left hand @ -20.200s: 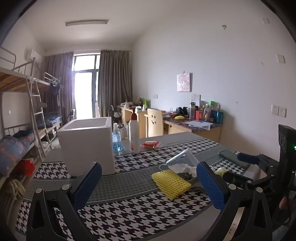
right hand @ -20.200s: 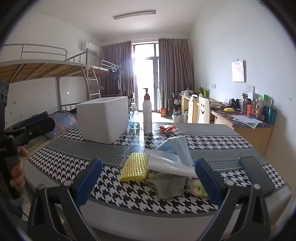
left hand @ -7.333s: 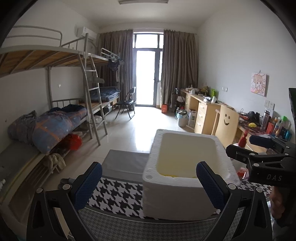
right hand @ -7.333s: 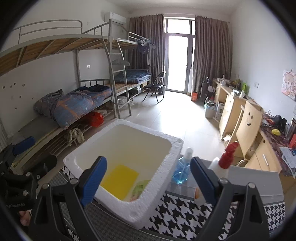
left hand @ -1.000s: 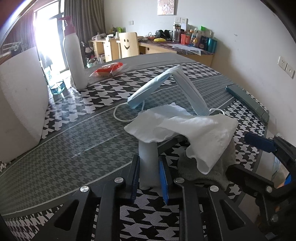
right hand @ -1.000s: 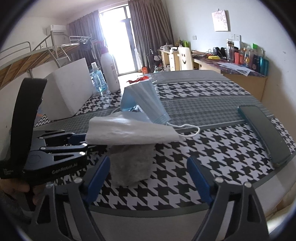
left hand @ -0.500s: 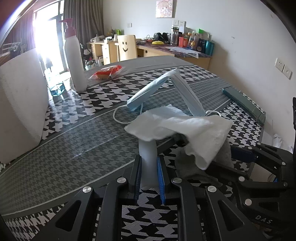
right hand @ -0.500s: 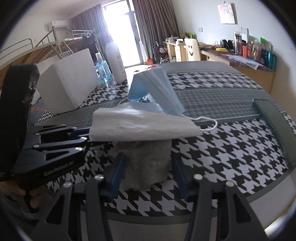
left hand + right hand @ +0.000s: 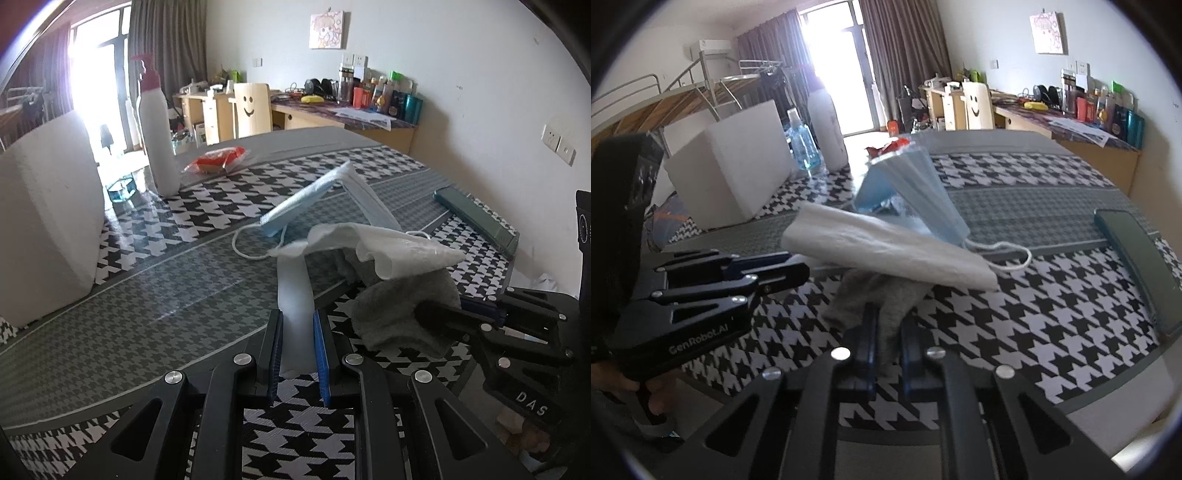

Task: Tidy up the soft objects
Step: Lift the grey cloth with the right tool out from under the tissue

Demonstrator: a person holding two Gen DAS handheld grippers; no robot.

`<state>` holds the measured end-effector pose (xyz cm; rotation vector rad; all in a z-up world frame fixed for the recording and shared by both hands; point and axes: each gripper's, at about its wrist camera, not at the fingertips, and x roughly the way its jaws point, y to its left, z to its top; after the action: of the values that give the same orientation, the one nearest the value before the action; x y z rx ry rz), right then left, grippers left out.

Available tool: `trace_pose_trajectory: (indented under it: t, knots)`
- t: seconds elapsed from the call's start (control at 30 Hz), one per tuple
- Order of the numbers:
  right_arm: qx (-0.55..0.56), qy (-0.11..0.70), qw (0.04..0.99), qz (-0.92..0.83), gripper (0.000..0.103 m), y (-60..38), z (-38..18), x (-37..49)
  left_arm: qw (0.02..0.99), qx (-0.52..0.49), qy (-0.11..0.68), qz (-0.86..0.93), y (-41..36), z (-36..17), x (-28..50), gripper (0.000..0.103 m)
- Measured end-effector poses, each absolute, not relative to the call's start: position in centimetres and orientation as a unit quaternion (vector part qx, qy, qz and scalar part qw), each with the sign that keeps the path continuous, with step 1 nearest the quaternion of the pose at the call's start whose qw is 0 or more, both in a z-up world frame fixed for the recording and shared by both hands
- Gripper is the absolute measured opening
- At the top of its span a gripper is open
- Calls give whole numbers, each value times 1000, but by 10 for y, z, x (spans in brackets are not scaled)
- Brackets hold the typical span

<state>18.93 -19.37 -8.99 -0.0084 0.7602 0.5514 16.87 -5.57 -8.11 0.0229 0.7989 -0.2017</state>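
Note:
My left gripper [image 9: 297,325] is shut on a white tissue [image 9: 373,245], which hangs lifted over the houndstooth table; the tissue also shows in the right wrist view [image 9: 886,247]. My right gripper [image 9: 888,325] is shut on a grey cloth [image 9: 879,295] just under the tissue; the cloth also shows in the left wrist view [image 9: 402,310]. A blue face mask [image 9: 314,195] stands tented behind them, and it appears in the right wrist view [image 9: 912,184] too. The white foam box [image 9: 44,225] stands at the left of the table.
A white pump bottle [image 9: 155,125], a blue sanitizer bottle [image 9: 801,140] and a red packet [image 9: 218,158] stand beyond the mask. A dark green flat case [image 9: 476,221] lies near the right table edge. A desk and chair are behind.
My right gripper has closed on the grey cloth; a second ago it was open around it. My left gripper has raised the tissue slightly.

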Motion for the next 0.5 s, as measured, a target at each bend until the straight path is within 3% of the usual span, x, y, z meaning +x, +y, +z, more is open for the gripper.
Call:
trace_pose_trajectory:
  t: [0.5]
  knots:
    - [14, 325, 902, 285, 14, -198, -57, 173, 931, 2, 354, -94, -42, -57, 146, 18]
